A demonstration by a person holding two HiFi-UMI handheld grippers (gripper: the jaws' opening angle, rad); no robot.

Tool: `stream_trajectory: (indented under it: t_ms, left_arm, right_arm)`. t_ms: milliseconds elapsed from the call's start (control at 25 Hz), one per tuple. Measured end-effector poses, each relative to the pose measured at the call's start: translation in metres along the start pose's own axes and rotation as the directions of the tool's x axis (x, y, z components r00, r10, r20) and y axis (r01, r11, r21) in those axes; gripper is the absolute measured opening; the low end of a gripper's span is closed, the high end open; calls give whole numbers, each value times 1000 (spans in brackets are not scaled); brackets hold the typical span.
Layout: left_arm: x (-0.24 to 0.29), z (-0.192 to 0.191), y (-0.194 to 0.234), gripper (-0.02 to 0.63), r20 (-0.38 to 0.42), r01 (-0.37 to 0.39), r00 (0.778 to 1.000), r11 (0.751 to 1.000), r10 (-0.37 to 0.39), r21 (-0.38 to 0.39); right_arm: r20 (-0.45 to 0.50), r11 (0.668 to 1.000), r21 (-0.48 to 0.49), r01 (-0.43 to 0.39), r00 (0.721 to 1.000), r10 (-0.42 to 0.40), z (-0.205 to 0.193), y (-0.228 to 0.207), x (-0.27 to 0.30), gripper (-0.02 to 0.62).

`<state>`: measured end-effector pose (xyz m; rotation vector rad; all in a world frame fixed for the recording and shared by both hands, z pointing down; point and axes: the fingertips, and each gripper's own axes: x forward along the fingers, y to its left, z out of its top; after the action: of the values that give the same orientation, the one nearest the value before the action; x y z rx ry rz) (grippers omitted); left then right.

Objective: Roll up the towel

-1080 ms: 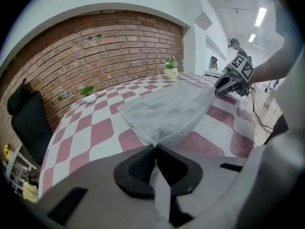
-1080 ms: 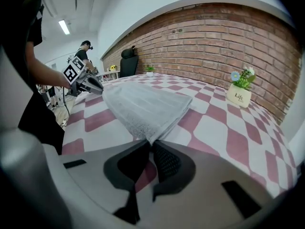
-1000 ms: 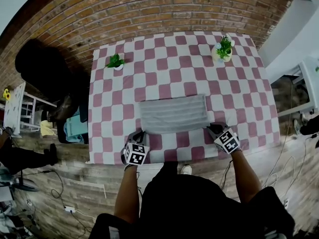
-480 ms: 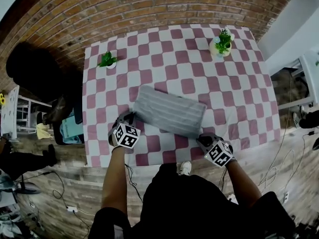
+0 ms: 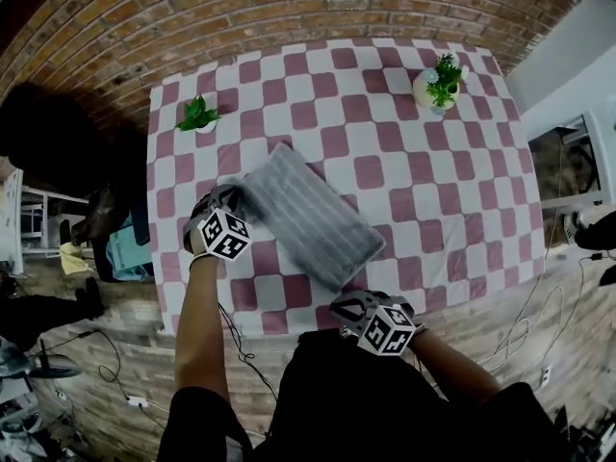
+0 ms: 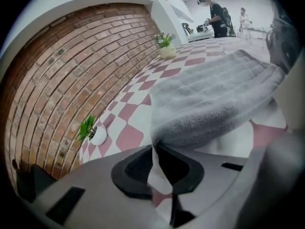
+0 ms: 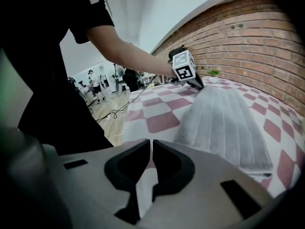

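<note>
A grey ribbed towel (image 5: 303, 215) lies flat and slantwise on the pink-and-white checked table (image 5: 433, 162), one end at upper left, the other at lower right. My left gripper (image 5: 236, 196) is at its upper-left corner. In the left gripper view the towel (image 6: 214, 99) draws to a point at the left gripper (image 6: 155, 149), whose jaws pinch that corner and have just eased slightly apart. My right gripper (image 5: 345, 304) hovers at the table's near edge, shut and empty, a short way from the towel's lower corner. The right gripper (image 7: 151, 144) sees the towel (image 7: 224, 123) ahead to its right.
Two small potted plants stand at the back, one left (image 5: 197, 114) and one right (image 5: 441, 80). A brick wall (image 5: 289, 8) runs behind the table. Cables (image 5: 241, 354) lie on the wooden floor near me. People (image 6: 214, 13) stand far off.
The towel has swung clockwise from lying across the table to lying slantwise. My left gripper went up and away from the near edge; my right gripper went left along that edge and came off the towel.
</note>
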<state>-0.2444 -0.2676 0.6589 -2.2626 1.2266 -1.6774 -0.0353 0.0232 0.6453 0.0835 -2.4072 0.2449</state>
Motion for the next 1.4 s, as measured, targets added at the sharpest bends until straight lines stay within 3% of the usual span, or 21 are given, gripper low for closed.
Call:
stream_trajectory:
  t_ms: [160, 320, 440, 640, 720, 840, 1080, 1280, 1400]
  left_arm:
    - [-19, -17, 0, 125, 28, -39, 999, 980, 46, -198]
    - [-58, -24, -15, 184, 103, -33, 991, 908, 83, -418]
    - [-88, -15, -46, 215, 147, 6, 986, 863, 79, -505]
    - [-131, 16, -101, 230, 243, 116, 968, 760, 56, -640]
    - [-140, 29, -128, 230, 252, 134, 967, 747, 46, -651]
    - [-149, 50, -171, 228, 248, 146, 969, 773, 15, -617]
    - [-158, 93, -243, 219, 238, 183, 969, 833, -64, -522]
    - [-144, 99, -275, 218, 108, 157, 986, 922, -127, -353]
    - [-135, 98, -280, 222, 70, 180, 984, 929, -167, -324]
  right_arm:
    - [36, 999, -34, 1, 999, 1, 7, -11, -13, 32]
    - [71, 995, -76, 58, 996, -53, 6, -49, -37, 104]
    - [64, 992, -97, 82, 995, -76, 0, -72, -56, 122]
    - [14, 985, -165, 46, 999, -45, -13, -103, -76, 137]
    - [-11, 975, -222, 11, 1000, -14, -19, -111, -82, 142]
    - [-63, 942, -331, -53, 997, 34, -32, -119, -86, 150]
    - [-137, 833, -538, -132, 988, 68, -52, -129, -88, 150]
    - [-221, 743, -627, -236, 968, 121, -62, -134, -75, 167]
    - [-235, 727, -638, -254, 963, 130, -64, -139, -69, 167]
